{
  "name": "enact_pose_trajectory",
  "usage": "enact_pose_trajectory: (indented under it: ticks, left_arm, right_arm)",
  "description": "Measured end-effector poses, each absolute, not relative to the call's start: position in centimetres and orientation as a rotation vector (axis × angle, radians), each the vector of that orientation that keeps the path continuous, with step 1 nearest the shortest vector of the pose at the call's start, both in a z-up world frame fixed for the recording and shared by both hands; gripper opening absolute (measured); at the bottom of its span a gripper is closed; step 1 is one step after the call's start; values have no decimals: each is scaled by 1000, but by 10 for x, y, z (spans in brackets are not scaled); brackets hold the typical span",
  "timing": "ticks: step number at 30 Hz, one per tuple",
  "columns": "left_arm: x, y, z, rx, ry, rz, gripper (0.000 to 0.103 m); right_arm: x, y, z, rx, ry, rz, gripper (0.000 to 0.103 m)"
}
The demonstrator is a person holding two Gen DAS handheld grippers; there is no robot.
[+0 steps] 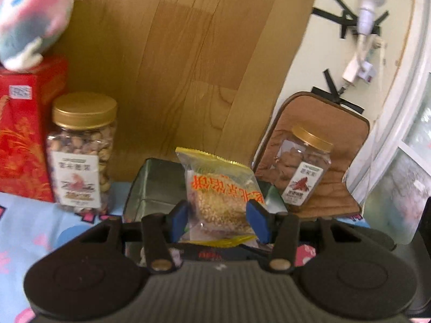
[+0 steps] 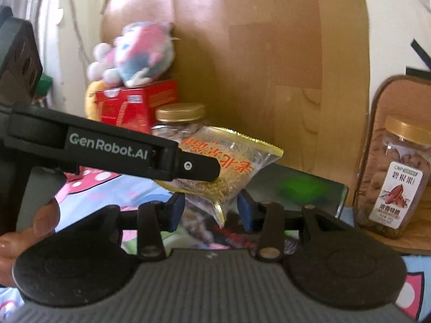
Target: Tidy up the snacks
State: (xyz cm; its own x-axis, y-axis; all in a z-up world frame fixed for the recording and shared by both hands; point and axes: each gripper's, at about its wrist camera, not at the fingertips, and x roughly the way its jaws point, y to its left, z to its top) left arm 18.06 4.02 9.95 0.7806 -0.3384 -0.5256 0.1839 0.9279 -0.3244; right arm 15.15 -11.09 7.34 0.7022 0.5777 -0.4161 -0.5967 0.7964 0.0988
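Note:
My left gripper (image 1: 218, 219) is shut on a clear snack packet (image 1: 221, 188) with orange lettering, yellow crimped ends and a sesame cake inside, held upright in the air. In the right wrist view that packet (image 2: 231, 167) hangs from the left gripper's black fingers (image 2: 194, 167). Below it, my right gripper (image 2: 210, 213) has its blue pads against a second, blurred clear packet (image 2: 200, 227) with darker contents. An open metal tin (image 1: 153, 183) stands just beyond both grippers, its far wall (image 2: 304, 185) reflecting green.
A gold-lidded jar of nuts (image 1: 80, 153) stands left of the tin beside a red box (image 1: 18, 134) topped by a plush toy (image 1: 32, 18). Another jar (image 2: 396, 177) stands on a brown cushioned chair (image 1: 336, 161) at right. A wooden board (image 1: 188, 53) rises behind. A patterned cloth (image 1: 32, 215) covers the table.

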Motion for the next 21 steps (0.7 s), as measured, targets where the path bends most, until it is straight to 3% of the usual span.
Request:
enact_pose_trajectory:
  ticks: [9, 16, 21]
  left_arm:
    - [225, 37, 85, -266, 643, -218, 49]
    - [168, 97, 96, -296, 543, -206, 49]
    - [141, 133, 68, -311, 627, -182, 50]
  right_arm:
    - [189, -111, 60, -45, 445, 497, 50]
    - [159, -138, 65, 40, 417, 511, 52]
    - [125, -124, 49, 15, 477, 687, 52]
